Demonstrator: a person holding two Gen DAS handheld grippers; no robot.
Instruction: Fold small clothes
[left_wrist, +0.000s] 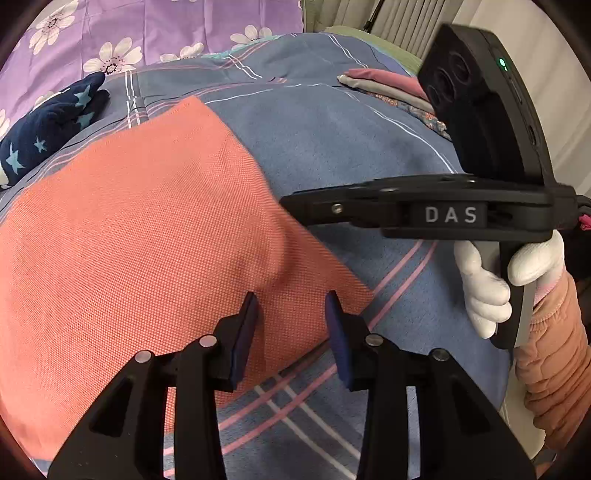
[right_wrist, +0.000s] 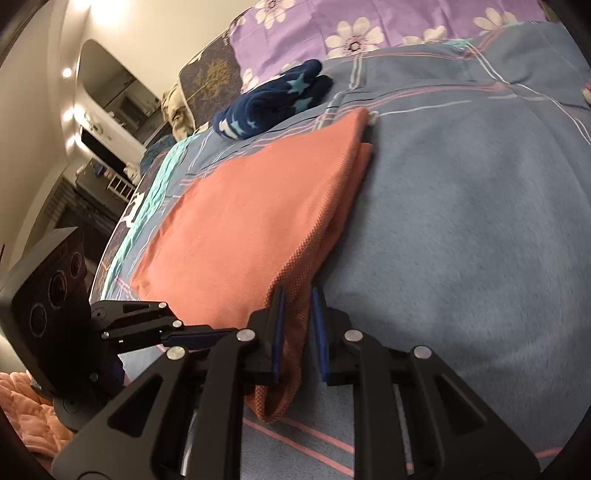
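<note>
A salmon-pink knit garment (left_wrist: 140, 236) lies folded on the blue plaid bedspread (left_wrist: 351, 140); it also shows in the right wrist view (right_wrist: 243, 221). My left gripper (left_wrist: 291, 314) is open just above the garment's near right corner, holding nothing. My right gripper (right_wrist: 297, 317) is nearly shut with the garment's near corner edge (right_wrist: 291, 306) between its pads. In the left wrist view the right gripper's body (left_wrist: 424, 214) reaches in from the right, its tips at the garment's right edge.
A navy garment with light stars (left_wrist: 48, 129) lies at the far left, also seen in the right wrist view (right_wrist: 273, 99). A stack of folded clothes (left_wrist: 384, 86) sits at the far right. Purple flowered bedding (left_wrist: 147, 33) lies behind.
</note>
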